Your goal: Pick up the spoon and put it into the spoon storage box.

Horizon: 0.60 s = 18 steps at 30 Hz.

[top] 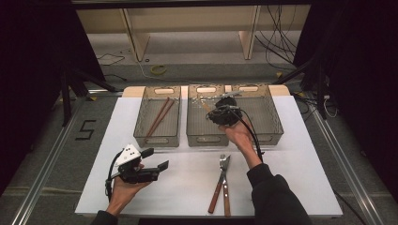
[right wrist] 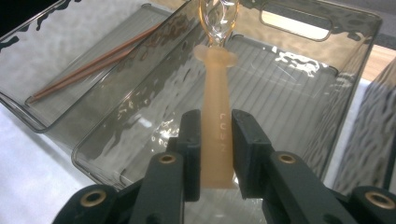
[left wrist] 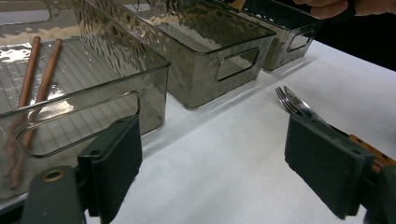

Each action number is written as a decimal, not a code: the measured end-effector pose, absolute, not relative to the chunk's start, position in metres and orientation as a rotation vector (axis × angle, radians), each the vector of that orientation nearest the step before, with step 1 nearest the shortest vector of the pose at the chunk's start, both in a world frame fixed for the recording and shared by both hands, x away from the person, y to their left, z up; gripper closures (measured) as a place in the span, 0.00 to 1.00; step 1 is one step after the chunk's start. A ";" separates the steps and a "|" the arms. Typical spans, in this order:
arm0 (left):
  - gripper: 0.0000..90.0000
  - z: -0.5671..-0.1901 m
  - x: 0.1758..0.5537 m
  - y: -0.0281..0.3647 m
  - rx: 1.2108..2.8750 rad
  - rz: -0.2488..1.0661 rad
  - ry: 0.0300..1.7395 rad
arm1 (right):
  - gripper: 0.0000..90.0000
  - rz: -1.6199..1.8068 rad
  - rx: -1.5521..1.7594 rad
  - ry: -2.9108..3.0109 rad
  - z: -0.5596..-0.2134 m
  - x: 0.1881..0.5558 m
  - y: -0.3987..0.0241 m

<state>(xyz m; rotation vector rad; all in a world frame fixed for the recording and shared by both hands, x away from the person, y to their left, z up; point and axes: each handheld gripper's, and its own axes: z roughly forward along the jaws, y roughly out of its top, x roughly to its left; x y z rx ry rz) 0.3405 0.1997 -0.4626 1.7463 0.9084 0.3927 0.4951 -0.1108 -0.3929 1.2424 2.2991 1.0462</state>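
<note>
White paper-covered table (top: 291, 187), right gripper (right wrist: 216, 140) clamping a wooden-handled utensil (right wrist: 217, 135) over ribbed smoky bin (right wrist: 299, 84) (translucent plastic), left gripper (left wrist: 212, 163) open.

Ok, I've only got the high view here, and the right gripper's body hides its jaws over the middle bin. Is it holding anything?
Observer: Yes. The right gripper is shut on a utensil with a pale wooden handle.
Operator: Which end is forward?
Observer: The shiny head points away from the jaws, toward the far wall of the middle bin. Its shape is too blurred to name.
Operator: And the two pieces lying on the table, what are they?
Observer: In the left gripper view they are a fork and a knife, heads side by side.
</note>
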 end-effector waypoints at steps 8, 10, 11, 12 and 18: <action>0.20 -0.463 0.341 0.200 1.747 0.393 0.908 | 0.84 1.030 1.252 2.316 -0.399 0.498 -0.104; 0.20 -0.463 0.341 0.200 1.747 0.394 0.908 | 0.84 1.020 1.254 2.321 -0.401 0.499 -0.103; 0.20 -0.463 0.341 0.200 1.747 0.394 0.908 | 0.84 1.020 1.256 2.324 -0.401 0.500 -0.103; 0.20 -0.463 0.341 0.200 1.748 0.394 0.909 | 0.84 1.019 1.256 2.325 -0.402 0.500 -0.103; 0.20 -0.463 0.341 0.200 1.747 0.394 0.908 | 0.83 1.006 1.263 2.330 -0.404 0.502 -0.103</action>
